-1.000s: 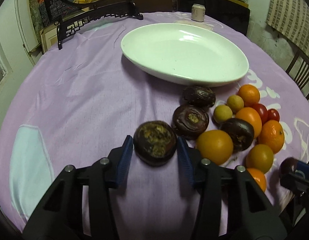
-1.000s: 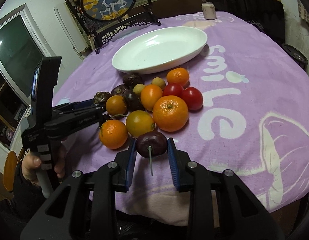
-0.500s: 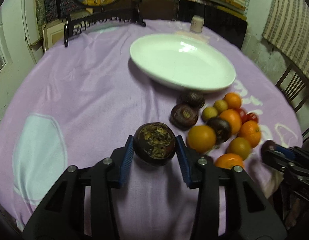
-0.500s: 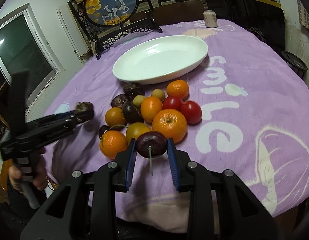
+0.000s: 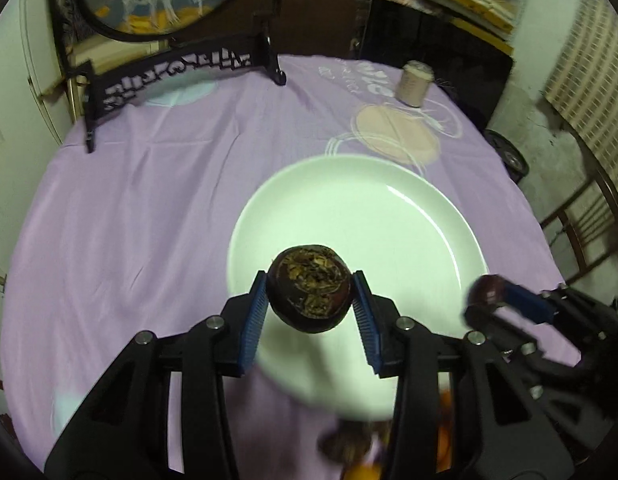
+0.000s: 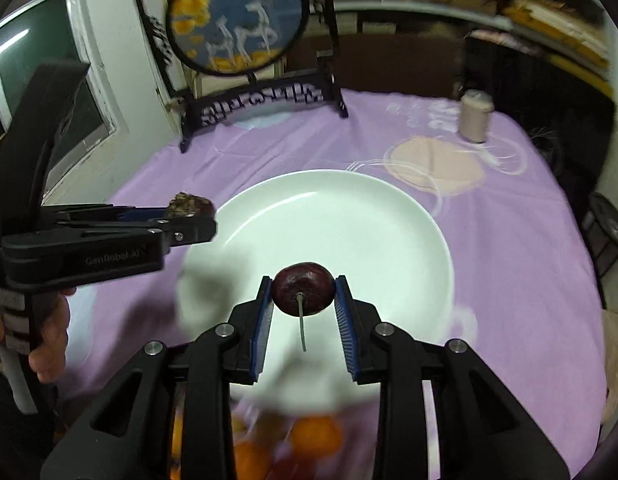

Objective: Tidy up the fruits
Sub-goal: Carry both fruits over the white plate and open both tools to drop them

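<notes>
While the left gripper (image 5: 310, 307) is clamped on a dark, rough-topped fruit (image 5: 309, 294) and the right gripper (image 6: 303, 307) on a stemmed dark fruit (image 6: 303, 294) — both above the white plate's (image 5: 389, 220) near side — lowering and releasing seems next.

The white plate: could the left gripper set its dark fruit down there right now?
Probably yes. The left gripper holds the dark fruit above the near part of the white plate, which looks bare. The right gripper hangs alongside, apart.
</notes>
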Demonstrator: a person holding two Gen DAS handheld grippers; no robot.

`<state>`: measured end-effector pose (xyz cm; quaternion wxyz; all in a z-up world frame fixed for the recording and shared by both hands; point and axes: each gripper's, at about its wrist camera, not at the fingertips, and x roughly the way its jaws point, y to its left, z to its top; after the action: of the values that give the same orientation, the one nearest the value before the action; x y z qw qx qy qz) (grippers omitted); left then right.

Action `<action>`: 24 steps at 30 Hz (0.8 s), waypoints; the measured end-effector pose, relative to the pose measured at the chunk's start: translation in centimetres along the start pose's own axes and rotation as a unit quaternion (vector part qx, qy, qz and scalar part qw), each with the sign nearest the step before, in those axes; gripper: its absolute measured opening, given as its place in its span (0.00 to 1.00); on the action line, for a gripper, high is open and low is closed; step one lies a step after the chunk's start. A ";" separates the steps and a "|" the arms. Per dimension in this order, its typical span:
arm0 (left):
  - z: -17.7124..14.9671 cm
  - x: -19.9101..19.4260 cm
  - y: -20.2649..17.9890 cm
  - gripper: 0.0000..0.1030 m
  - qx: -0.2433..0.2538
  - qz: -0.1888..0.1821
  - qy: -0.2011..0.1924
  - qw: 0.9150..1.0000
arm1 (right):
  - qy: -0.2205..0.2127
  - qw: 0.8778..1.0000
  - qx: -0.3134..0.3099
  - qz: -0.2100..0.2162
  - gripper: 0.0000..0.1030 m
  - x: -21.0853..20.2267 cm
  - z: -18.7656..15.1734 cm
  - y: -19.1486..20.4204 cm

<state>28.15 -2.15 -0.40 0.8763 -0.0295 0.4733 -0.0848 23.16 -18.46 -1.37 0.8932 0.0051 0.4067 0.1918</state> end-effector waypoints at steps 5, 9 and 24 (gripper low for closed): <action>3.0 6.4 0.3 0.41 -0.024 0.001 0.042 0.999 | 0.063 0.998 0.022 0.017 0.30 7.4 3.3 -4.1; 3.2 9.1 0.2 0.42 -0.022 -0.001 0.061 0.998 | 0.077 0.997 0.018 0.012 0.30 9.4 3.5 -4.8; -3.5 -4.8 0.5 0.80 0.017 -0.004 -0.074 0.997 | 0.012 0.999 0.017 -0.041 0.66 -1.9 -1.7 -2.0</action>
<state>22.70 -0.70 1.52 0.9091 -0.0224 0.4052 -0.0944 21.48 -21.26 -1.47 0.8954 0.0008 0.4199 0.1479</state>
